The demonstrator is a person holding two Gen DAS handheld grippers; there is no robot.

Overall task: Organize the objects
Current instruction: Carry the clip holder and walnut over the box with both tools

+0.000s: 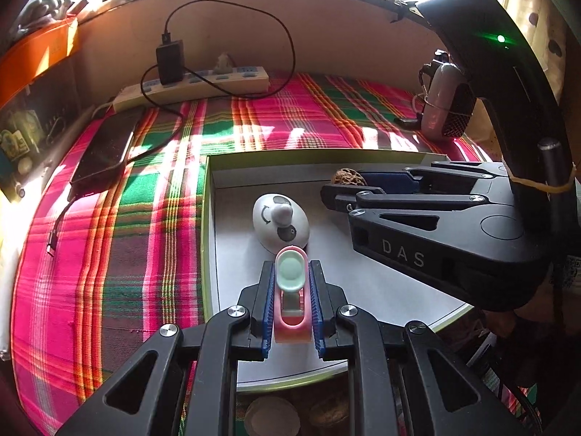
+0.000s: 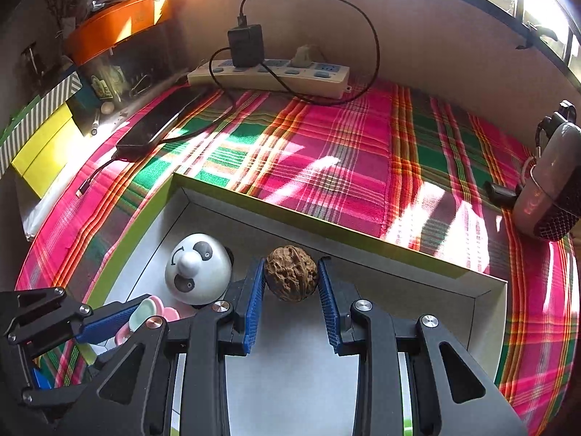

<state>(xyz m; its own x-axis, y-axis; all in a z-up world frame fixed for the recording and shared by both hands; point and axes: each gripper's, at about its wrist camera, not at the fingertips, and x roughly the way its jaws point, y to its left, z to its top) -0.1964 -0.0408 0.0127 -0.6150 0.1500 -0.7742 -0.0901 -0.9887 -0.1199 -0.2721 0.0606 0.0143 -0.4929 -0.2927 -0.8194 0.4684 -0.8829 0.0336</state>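
Observation:
My left gripper (image 1: 291, 267) is shut on a small pink item with a mint-green oval top (image 1: 289, 272), over the near part of a shallow white box with a green rim (image 1: 207, 218). A white panda-faced egg (image 1: 280, 223) lies in the box just beyond it. In the right wrist view, my right gripper (image 2: 291, 261) is shut on a brown walnut (image 2: 290, 274), close to the box's far wall (image 2: 326, 234). The panda egg (image 2: 199, 268) lies to its left. The left gripper (image 2: 141, 318) and the pink item (image 2: 145, 312) show at the lower left.
A pink and green plaid cloth (image 1: 109, 236) covers the table. At the back lie a power strip (image 2: 268, 74) with a black charger and cable, and a dark phone (image 2: 159, 123). A grey and black device (image 2: 548, 189) stands at the right. Orange and yellow boxes (image 2: 47, 152) line the left.

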